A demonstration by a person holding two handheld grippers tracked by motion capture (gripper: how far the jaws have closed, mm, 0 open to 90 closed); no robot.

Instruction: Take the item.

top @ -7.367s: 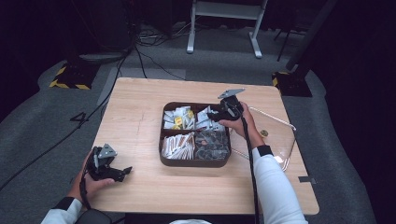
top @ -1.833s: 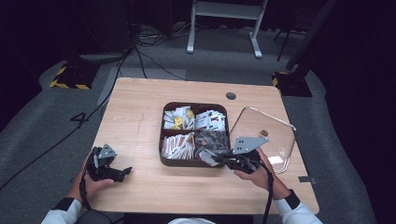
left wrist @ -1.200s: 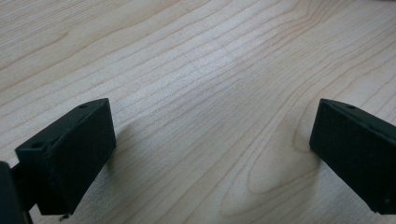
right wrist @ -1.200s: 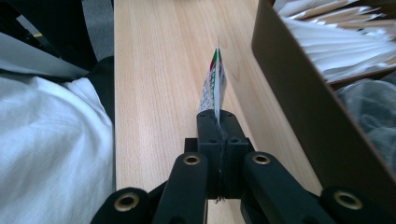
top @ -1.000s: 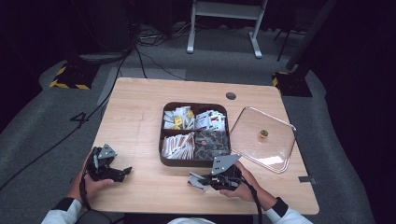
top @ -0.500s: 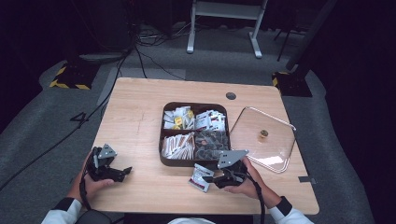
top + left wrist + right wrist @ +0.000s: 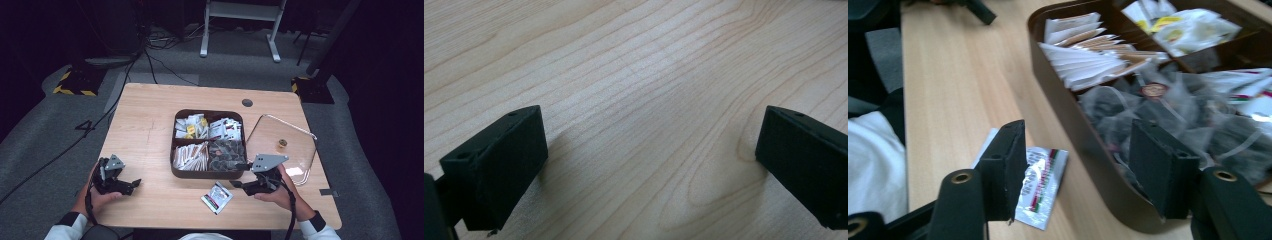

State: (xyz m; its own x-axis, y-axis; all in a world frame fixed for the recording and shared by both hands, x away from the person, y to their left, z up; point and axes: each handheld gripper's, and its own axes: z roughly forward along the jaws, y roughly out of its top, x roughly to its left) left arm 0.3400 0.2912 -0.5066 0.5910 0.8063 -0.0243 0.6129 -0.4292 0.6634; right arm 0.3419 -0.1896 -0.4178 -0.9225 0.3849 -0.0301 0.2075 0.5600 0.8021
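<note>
The right claw (image 7: 239,186), its jaws just opened and empty, hung just right of the small silver foil sachet (image 7: 217,197) lying on the pale wooden counter (image 7: 150,125), far nearer than the open left claw (image 7: 134,184).

A lab or recording studio rather than a home: a lone wooden table (image 7: 150,120) stands on grey carpet (image 7: 45,130) in a dark, black-walled room. Loose cables (image 7: 155,45) run across the floor, yellow-and-black hazard tape (image 7: 75,85) marks a stand foot, and a white metal frame (image 7: 240,20) stands behind. The table has a cable hole (image 7: 247,103), like office desks
</note>
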